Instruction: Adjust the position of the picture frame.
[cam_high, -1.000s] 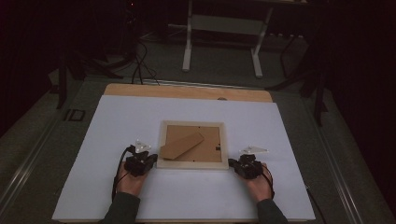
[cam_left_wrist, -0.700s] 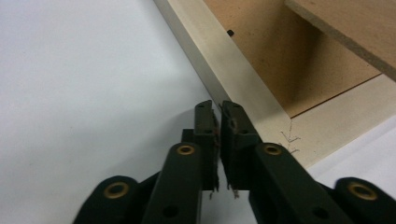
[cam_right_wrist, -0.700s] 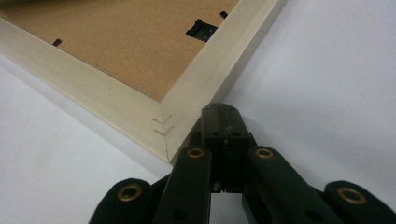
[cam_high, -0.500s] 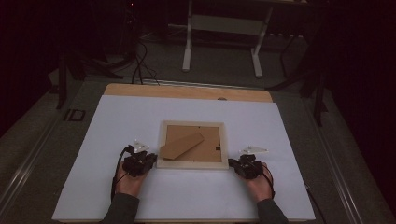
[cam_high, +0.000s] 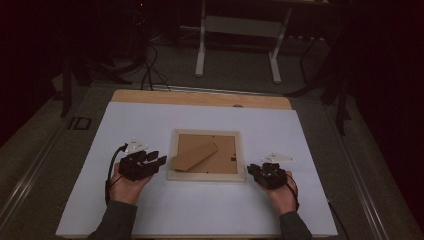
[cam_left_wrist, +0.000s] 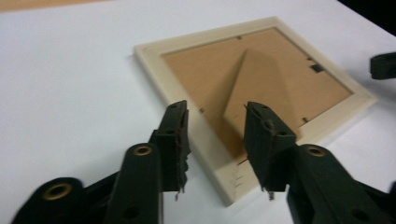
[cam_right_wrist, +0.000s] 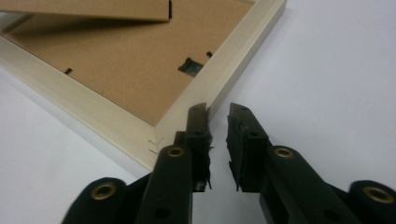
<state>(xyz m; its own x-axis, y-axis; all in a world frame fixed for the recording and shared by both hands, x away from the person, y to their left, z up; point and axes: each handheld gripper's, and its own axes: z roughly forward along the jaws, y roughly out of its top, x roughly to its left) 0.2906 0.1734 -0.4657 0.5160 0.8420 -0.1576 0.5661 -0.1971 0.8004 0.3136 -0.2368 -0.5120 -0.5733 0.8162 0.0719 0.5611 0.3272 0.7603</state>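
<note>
A pale wooden picture frame (cam_high: 206, 155) lies face down in the middle of the white board, brown backing and folded stand (cam_high: 195, 156) up. My left gripper (cam_high: 150, 161) hovers at the frame's left edge. In the left gripper view its jaws (cam_left_wrist: 215, 116) have just been opening and stand wide apart above the frame's near corner (cam_left_wrist: 229, 182), touching nothing. My right gripper (cam_high: 257, 172) sits at the frame's near right corner. Its jaws (cam_right_wrist: 218, 114) have just parted a little, with bare board in the gap and the frame corner (cam_right_wrist: 163, 126) beside one jaw.
The white board (cam_high: 150, 120) covers a wooden table whose bare strip (cam_high: 200, 97) shows at the far edge. Beyond it are a dark floor, cables and white stand legs (cam_high: 200, 50). The right gripper's tip (cam_left_wrist: 383, 65) shows across the frame in the left gripper view.
My left gripper has risen off the board and its jaws have opened. The right gripper's jaws have parted slightly while the hand stayed put. The frame has not moved.
</note>
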